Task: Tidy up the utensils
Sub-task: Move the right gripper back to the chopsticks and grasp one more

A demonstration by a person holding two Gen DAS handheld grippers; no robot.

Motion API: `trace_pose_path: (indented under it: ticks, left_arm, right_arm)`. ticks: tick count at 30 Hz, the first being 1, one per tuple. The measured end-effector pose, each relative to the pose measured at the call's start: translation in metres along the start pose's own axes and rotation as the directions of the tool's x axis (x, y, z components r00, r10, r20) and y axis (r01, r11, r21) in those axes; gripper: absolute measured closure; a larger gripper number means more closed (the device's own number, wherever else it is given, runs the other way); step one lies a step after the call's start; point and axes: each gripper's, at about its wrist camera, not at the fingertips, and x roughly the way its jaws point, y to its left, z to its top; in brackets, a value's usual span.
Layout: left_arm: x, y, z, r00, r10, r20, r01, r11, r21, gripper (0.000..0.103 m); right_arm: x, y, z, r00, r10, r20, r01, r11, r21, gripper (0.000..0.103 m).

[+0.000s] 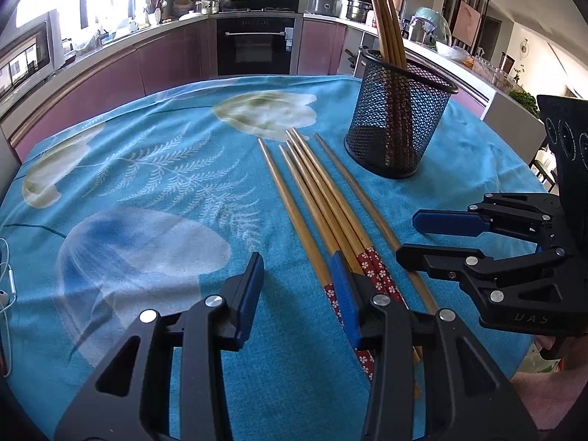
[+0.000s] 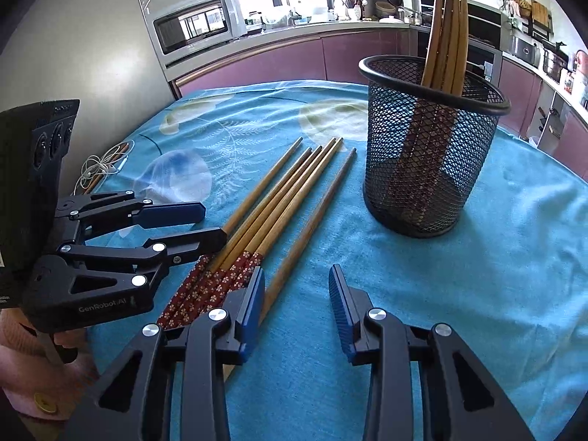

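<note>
Slender wooden chopsticks (image 1: 323,198) are laid lengthwise, tapered tips toward the round mesh cup (image 1: 398,117), with both tools (image 1: 297,286) (image 2: 297,301) held partly open, empty.

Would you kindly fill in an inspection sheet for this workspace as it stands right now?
Surface: table under a blue flowered cloth, lying fairly flat.
Job's things: six loose chopsticks lie side by side on the cloth; a black mesh holder stands upright beside them with four chopsticks in the holder.
Clutter: nothing seen apart from the cable below.
Grippers: left gripper and right gripper both open, empty, low over the patterned chopstick ends.
Cables: white earphone cable coiled near the table's edge.
Surroundings: kitchen counters, an oven, a microwave, pots and a bright window.
</note>
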Motion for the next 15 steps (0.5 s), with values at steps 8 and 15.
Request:
trace_pose_path:
  ticks: [8, 15]
  left_arm:
    - [0.007, -0.003, 0.006, 1.000, 0.021, -0.013, -0.021, 1.000, 0.016, 0.067]
    - [0.013, -0.001, 0.014, 0.999, 0.032, -0.022, -0.031, 0.999, 0.008, 0.076]
  right_arm:
    - [0.008, 0.001, 0.006, 1.000, -0.010, -0.001, 0.010, 1.000, 0.000, 0.071]
    - [0.015, -0.001, 0.014, 1.000, -0.031, -0.001, 0.031, 1.000, 0.004, 0.078]
